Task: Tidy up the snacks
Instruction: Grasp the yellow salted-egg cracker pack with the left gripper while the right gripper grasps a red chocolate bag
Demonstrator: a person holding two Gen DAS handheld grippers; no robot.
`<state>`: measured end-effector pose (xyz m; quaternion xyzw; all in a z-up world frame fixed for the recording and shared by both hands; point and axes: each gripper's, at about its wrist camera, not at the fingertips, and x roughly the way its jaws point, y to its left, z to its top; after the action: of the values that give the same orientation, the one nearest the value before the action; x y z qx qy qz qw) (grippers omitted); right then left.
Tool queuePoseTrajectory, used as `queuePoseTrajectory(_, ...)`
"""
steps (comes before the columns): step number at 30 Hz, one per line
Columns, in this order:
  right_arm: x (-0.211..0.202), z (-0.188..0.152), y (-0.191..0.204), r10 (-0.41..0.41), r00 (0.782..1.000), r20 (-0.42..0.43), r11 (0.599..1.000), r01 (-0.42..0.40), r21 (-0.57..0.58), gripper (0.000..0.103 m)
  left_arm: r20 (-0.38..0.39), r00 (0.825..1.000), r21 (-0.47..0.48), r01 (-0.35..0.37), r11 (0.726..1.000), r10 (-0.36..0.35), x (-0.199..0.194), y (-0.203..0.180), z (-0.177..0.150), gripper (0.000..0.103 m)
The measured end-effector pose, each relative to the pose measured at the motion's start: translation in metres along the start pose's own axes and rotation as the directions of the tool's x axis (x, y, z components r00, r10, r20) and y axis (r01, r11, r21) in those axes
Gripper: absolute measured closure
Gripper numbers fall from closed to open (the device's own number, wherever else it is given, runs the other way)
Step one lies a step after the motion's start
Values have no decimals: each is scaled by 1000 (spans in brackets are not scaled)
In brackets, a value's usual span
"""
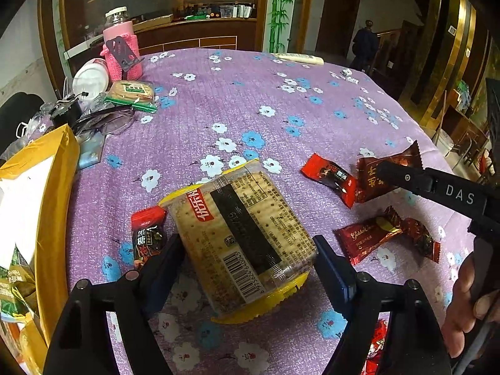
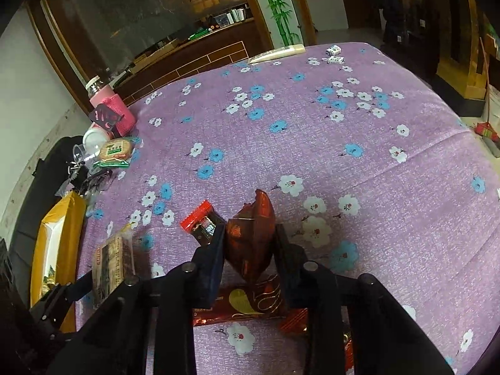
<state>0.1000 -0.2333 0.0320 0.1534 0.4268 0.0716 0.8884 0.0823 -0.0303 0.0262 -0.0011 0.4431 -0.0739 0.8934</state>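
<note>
Counter (image 1: pixel 312 100), under a purple flowered cloth, carries everything; clutter (pink jar (image 1: pixel 122 50), a green-labelled biscuit pack (image 1: pixel 132 93)) is pushed to the far left corner, which leaves the middle free as a sorting area. Yellow bag (image 1: pixel 56 187) stands open at the left edge, mouth toward the snacks; judged to be the likely collecting place, which would explain why the loose items lie just beside it. Cracker pack (image 1: pixel 243 243), the largest loose snack, sits between the fingers of the left hand-held gripper (image 1: pixel 250 256); the jaws stand wide, one on each long side, and it appears lifted off the cloth in the right wrist view, so I judge it gripped across its width. A small black-and-red candy (image 1: pixel 147 234) lies just left of it. Right hand-held gripper (image 2: pixel 250 247) is nearly closed, pinching a dark red candy (image 2: pixel 250 237) by its wrapper; thin foil needs a narrow pinch. A red candy (image 2: pixel 203 222) touches that one on the left; a gold-print wrapper (image 2: pixel 247 303) lies beneath the jaws, not yet picked up.
</note>
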Motion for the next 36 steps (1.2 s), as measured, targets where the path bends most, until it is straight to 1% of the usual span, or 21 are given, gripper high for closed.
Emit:
queuePoseTrajectory(7, -9, 1, -6, 86, 996, 16, 995, -87, 55, 75, 24, 1000, -7, 12, 1000, -12, -8, 0, 2, 20)
queuePoseTrajectory(13, -9, -1, -5, 123, 992, 18, 990, -124, 72, 75, 56, 998, -24, 33, 999, -32, -18, 4, 4, 20)
queuePoseTrajectory(16, -12, -1, 2, 134, 990, 37, 990, -136, 44, 75, 75, 996, -33, 53, 998, -50, -24, 6, 5, 20)
queuePoseTrajectory(18, -19, -3, 11, 134, 989, 68, 991, -134, 6, 75, 87, 995, -38, 57, 998, -53, -27, 7, 5, 20)
queuePoseTrajectory(22, -28, -6, 28, 189, 977, 102, 981, -184, -58, 75, 100, 993, -48, 63, 997, -58, -29, 8, 5, 20)
queuePoseTrajectory(26, -32, -9, 37, 215, 970, 111, 974, -204, -97, 75, 106, 993, -48, 54, 997, -49, -30, 8, 6, 20)
queuePoseTrajectory(30, -32, -9, 40, 229, 967, 114, 970, -218, -106, 75, 117, 992, -55, 57, 997, -50, -33, 9, 5, 20)
queuePoseTrajectory(36, -32, -10, 43, 231, 966, 116, 969, -217, -121, 75, 142, 988, -71, 70, 995, -59, -42, 13, 6, 20)
